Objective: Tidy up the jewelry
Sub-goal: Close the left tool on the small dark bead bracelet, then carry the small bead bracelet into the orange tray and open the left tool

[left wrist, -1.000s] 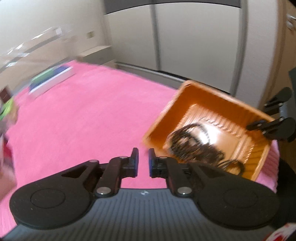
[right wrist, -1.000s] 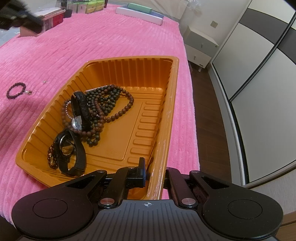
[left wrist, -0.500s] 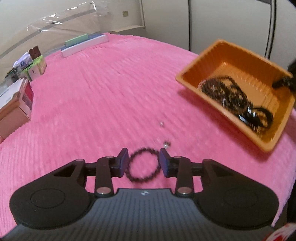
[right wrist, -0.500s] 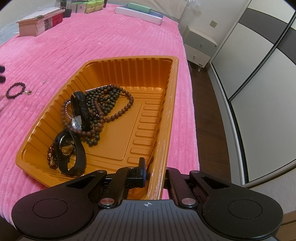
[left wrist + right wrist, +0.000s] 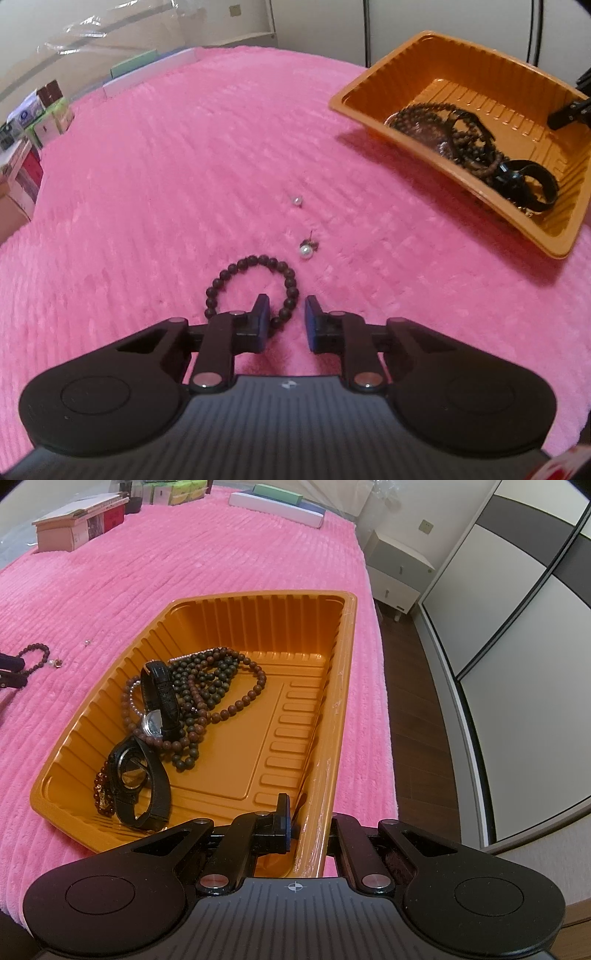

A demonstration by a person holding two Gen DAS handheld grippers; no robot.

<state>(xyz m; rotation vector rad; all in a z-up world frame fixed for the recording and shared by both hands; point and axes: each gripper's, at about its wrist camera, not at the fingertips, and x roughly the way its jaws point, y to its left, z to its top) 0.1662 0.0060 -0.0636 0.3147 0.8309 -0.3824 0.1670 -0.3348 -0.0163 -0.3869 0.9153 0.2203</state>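
Left gripper [image 5: 286, 314] sits low over the pink blanket [image 5: 147, 192], jaws closing astride the near right arc of the dark bead bracelet [image 5: 255, 288]; its pads are not yet pressing on the beads. Just beyond lies a pearl earring [image 5: 306, 250], and farther ahead a small stud [image 5: 297, 200]. To grip well, the pads should squeeze across the strand itself, low enough to catch the beads without bunching the plush. Right gripper [image 5: 306, 821] is clamped on the near rim of the orange tray [image 5: 258, 602], up and right of the left gripper, which holds beaded necklaces [image 5: 207, 686] and watches [image 5: 136, 775].
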